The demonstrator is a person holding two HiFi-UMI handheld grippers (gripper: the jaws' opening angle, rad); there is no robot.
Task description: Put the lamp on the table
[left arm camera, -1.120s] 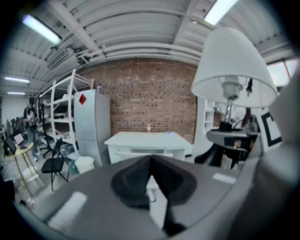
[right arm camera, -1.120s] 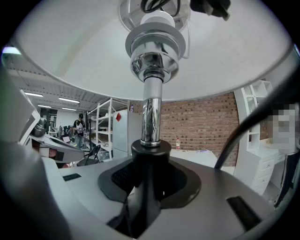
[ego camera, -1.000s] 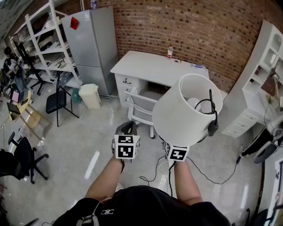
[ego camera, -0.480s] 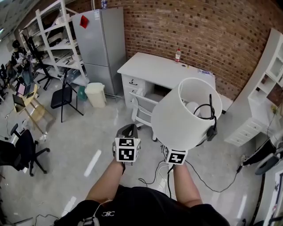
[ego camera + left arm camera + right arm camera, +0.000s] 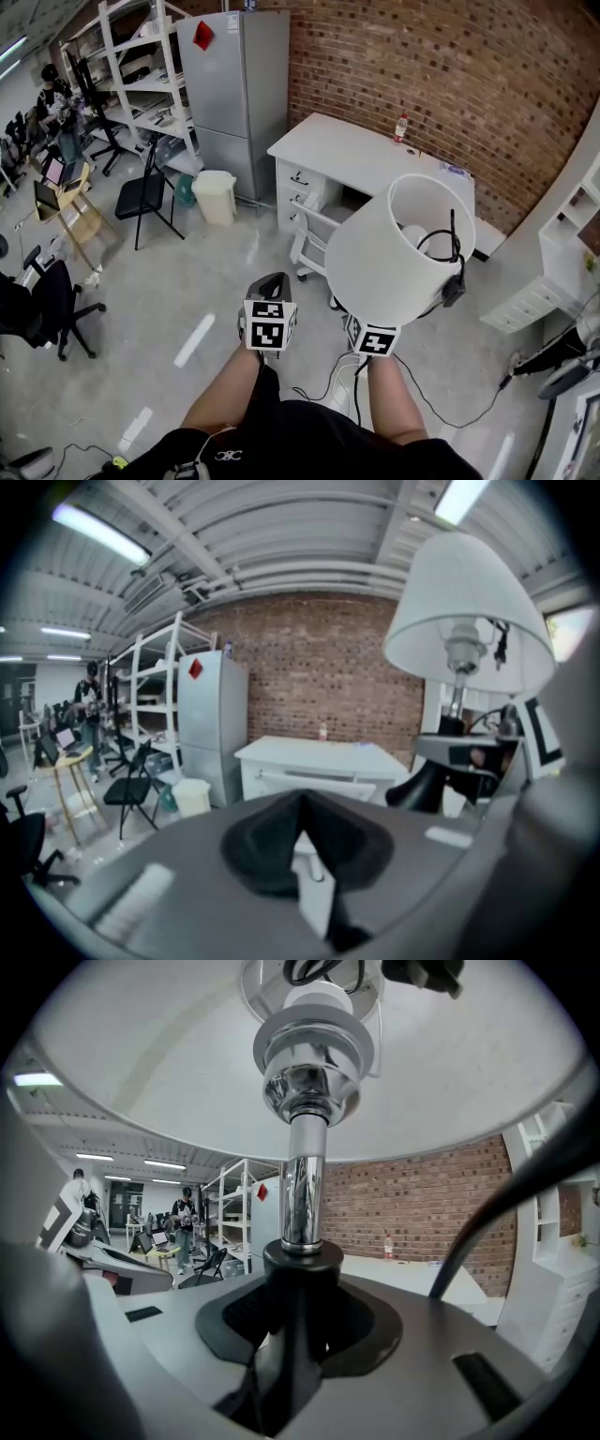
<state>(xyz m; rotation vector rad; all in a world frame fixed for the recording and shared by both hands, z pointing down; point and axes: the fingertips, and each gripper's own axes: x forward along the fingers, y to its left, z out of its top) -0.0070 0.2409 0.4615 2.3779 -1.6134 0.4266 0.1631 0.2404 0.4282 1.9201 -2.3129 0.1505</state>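
I am holding the lamp (image 5: pixel 398 248) aloft over the floor, right gripper (image 5: pixel 298 1335) clamping its dark stem, left gripper (image 5: pixel 270 286) closed on nothing, with the white table (image 5: pixel 361 155) waiting well ahead, so approach and set-down are both pending.

Mixed lab-and-office workspace, industrial shell. Bare brick wall (image 5: pixel 441 66), glossy poured floor (image 5: pixel 169 281), exposed beam ceiling (image 5: pixel 281 555) with strip lights (image 5: pixel 94 532). White open shelving racks (image 5: pixel 141 84) stacked with gear, grey fridge (image 5: pixel 239 94), white desk (image 5: pixel 366 155) with drawers. Rolling office chair (image 5: pixel 42 309), black folding chair (image 5: pixel 145 192), waste bin (image 5: pixel 217 195), loose cables (image 5: pixel 323 380) on the floor. A person (image 5: pixel 52 89) stands at the far workstations.
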